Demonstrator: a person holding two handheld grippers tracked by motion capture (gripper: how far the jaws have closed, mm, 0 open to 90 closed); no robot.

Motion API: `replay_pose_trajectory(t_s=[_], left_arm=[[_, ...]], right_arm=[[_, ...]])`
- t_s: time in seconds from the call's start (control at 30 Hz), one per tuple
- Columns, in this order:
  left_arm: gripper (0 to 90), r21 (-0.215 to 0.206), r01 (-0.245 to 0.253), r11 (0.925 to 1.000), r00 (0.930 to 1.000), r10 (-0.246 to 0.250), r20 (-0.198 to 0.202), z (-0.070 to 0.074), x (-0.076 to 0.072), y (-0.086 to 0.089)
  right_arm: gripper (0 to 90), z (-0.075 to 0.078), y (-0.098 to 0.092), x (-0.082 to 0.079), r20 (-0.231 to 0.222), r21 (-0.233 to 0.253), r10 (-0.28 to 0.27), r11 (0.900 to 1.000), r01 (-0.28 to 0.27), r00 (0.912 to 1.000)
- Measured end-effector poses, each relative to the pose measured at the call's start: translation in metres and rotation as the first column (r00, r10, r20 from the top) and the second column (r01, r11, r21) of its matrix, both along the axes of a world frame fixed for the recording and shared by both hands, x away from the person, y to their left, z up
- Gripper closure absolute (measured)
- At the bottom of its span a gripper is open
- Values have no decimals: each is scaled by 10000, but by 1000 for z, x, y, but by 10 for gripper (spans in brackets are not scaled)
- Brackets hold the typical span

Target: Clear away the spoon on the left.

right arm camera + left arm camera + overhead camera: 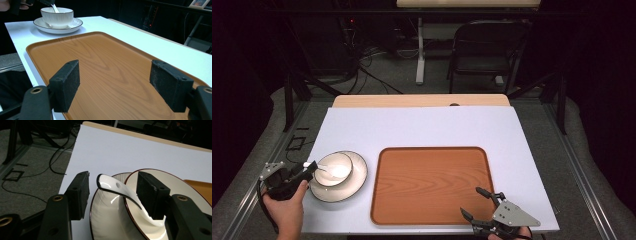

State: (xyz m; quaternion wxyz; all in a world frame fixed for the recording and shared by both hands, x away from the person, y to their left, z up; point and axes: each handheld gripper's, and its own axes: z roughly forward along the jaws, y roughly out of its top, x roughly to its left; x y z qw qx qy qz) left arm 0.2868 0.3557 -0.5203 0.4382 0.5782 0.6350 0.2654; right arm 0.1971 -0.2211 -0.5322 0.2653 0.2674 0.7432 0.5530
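Left gripper view: left gripper (112,195) spread wide around white spoon (117,192) handle, untouched, spoon resting in bowl (175,185) on saucer (105,215), tabletop's near left corner. Right gripper (115,85) agape over wooden tray (105,57).

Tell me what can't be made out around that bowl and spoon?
- Spoon scoop end: left gripper view, hidden behind the jaw.
- Bowl contents: right gripper view, its wall blocks the inside.
- Plate near rim: high view, covered by the left gripper.

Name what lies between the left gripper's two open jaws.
In the left gripper view, the white spoon's handle lies between the left gripper's jaws, its other end down in the bowl.
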Motion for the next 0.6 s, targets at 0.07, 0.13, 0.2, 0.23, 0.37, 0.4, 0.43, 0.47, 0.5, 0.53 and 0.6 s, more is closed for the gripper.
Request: replay_pose_trajectory(t_s=[0.07,0.13,0.2,0.23,0.37,0.4,0.43,0.47,0.5,0.53,0.6], left_arm=[[438,-137,1,9999,10000,-1,-8,-2,2,-1],[435,-155,90,9998,9999,-92,-106,-5,4,-2],[433,-178,123,9998,9998,-127,-179,-7,7,-3],[432,-231,159,9996,9997,-164,-207,-9,8,-4],[435,-338,317,9989,9991,-326,-267,-14,12,-5],[440,-329,350,9988,9991,-358,-223,-15,12,-5],[440,-325,377,9988,9991,-383,-177,-16,12,-5],[447,-323,372,9988,9992,-376,-122,-17,12,-6],[456,-329,427,9985,9990,-430,-90,-17,11,-6],[472,-321,456,9984,9989,-458,-70,-17,11,-6],[500,-318,531,9981,9986,-531,20,-17,11,-7]], right_arm=[[239,0,0,0,32,-11,8,10000,-8,10000],[239,0,0,0,30,-15,15,10000,-15,10000],[239,0,0,0,64,-28,27,10000,-27,10000],[239,0,0,0,68,-29,29,10000,-29,10000],[239,0,0,0,59,-23,19,10000,-19,10000],[239,0,0,0,59,-23,19,10000,-19,10000],[239,0,0,0,59,-23,19,10000,-19,10000],[239,0,0,0,59,-25,17,10000,-17,10000],[240,0,0,0,63,-24,19,10000,-18,10000],[239,0,-1,0,53,-27,24,10000,-24,10000],[239,0,0,0,38,-36,30,10000,-30,10000]])
